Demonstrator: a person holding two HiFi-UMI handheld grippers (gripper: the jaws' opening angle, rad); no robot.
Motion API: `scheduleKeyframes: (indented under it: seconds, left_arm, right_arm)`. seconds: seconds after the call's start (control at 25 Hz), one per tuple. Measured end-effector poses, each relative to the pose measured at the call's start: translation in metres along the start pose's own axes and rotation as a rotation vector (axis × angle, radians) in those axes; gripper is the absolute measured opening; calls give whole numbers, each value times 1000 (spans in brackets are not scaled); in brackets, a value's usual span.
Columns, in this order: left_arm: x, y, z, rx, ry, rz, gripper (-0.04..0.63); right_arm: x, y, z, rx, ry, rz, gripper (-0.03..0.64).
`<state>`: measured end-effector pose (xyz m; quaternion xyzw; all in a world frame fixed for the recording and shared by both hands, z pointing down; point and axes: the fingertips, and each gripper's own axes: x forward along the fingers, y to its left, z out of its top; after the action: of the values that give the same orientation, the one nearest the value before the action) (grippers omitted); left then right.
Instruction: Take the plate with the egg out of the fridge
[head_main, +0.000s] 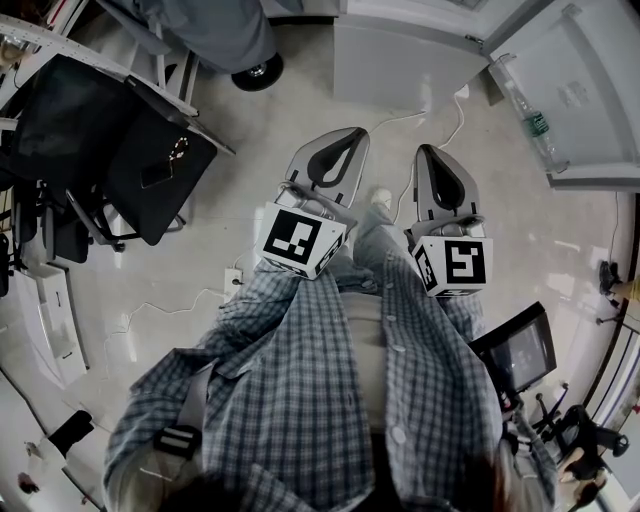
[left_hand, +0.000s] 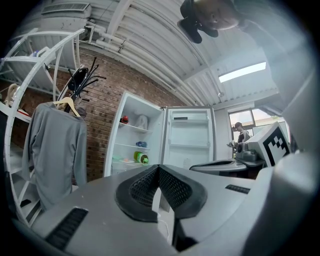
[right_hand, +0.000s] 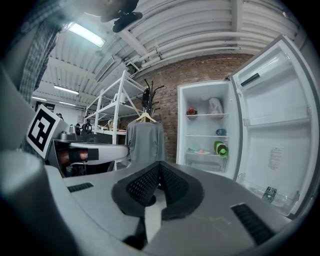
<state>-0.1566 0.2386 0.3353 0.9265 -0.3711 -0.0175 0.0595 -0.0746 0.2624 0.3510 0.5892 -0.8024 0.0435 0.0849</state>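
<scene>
- The left gripper (head_main: 350, 140) is held low in front of the person's checked shirt (head_main: 300, 380) and tilts forward and to the right. Its 2 jaws are pressed together with nothing between them, as its own view shows (left_hand: 158, 168).
- The right gripper (head_main: 428, 152) sits just beside it, roughly parallel and pointing ahead. Its jaws are likewise closed on nothing (right_hand: 160, 164).
- Each gripper has a smooth grey shell, black dimpled rubber jaw pads that meet in a V, and a cube of black-and-white square markers.
- A grey long-sleeved shirt (right_hand: 145, 142) hangs on a wooden hanger from a black coat rack, against a red brick wall (left_hand: 102, 100).
- The white fridge (right_hand: 205, 135) stands open, well apart from both grippers, with smooth white walls and thin shelves.
- The plate (right_hand: 201, 151) lies on a lower shelf with a small rounded pale thing on it, just left of a green bottle (right_hand: 220, 148) lying on its side.
- The fridge door (right_hand: 275, 125) is swung wide to the right, and 1 bottle (right_hand: 269, 194) stands in its bottom rack.
</scene>
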Motion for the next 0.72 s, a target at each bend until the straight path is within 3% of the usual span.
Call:
scheduleKeyframes:
  seconds: [0.72]
  left_arm:
    - [129,13,2,31,21,70,6]
  right_arm:
    - [77,-124,6,13,-11,57,6]
